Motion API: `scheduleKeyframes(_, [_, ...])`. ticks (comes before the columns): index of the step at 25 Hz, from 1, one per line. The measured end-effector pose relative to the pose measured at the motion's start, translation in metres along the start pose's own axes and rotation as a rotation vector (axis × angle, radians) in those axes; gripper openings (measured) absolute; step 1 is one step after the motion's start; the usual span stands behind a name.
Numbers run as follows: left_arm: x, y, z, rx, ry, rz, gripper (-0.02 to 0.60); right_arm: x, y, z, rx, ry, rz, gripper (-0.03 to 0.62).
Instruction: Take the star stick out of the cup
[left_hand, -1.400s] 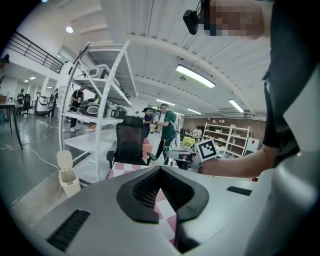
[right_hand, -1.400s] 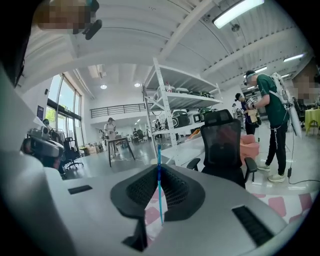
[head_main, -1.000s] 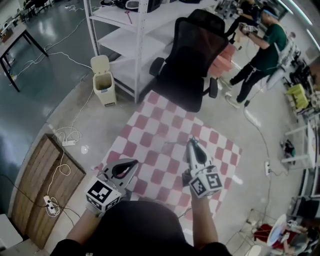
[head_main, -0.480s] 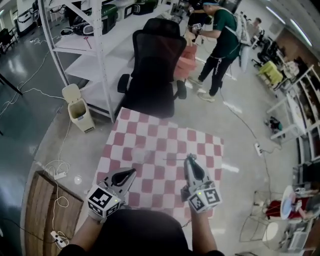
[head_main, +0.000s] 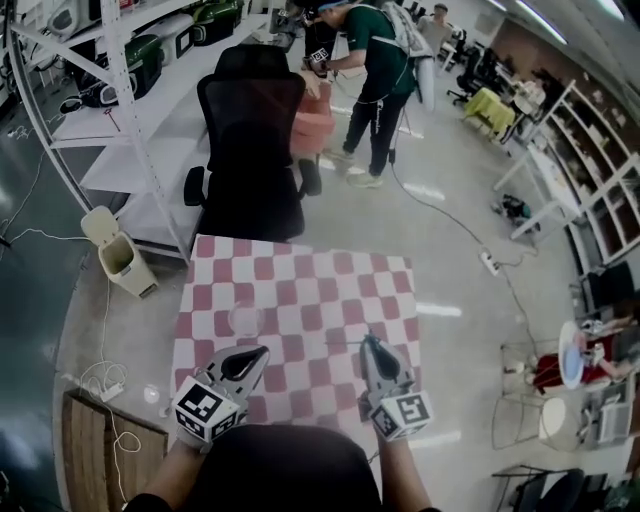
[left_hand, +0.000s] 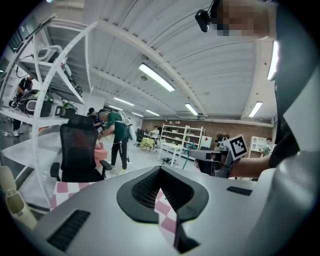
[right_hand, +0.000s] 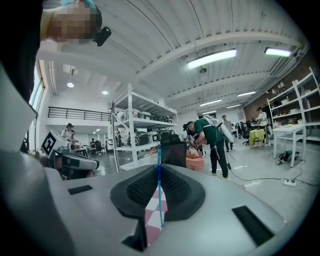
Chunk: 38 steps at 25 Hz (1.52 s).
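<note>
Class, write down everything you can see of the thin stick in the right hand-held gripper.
The stick is a thin, straight, blue rod, seemingly plastic. The right hand-held gripper pinches it between nearly closed jaws, and it crosses them. In the head view it hangs above the checked table, outside the clear cup and apart from it. Only the jaws touch it. No star can be made out at either end.
</note>
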<state>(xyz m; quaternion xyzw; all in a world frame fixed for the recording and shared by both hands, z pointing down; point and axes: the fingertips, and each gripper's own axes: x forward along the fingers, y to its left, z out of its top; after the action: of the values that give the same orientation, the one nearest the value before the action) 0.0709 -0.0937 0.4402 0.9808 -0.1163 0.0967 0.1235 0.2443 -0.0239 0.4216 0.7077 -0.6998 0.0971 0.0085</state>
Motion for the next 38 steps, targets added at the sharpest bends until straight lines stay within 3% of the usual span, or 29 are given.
scheduleKeyframes(12, [0.021, -0.009, 0.0, 0.017, 0.01, -0.063, 0.04, -0.021, -0.017, -0.014, -0.009, 0.01, -0.084, 0.031])
scheduleKeyframes(38, [0.009, -0.001, -0.005, -0.011, 0.014, 0.008, 0.04, -0.009, -0.004, -0.027, -0.011, 0.061, -0.044, 0.029])
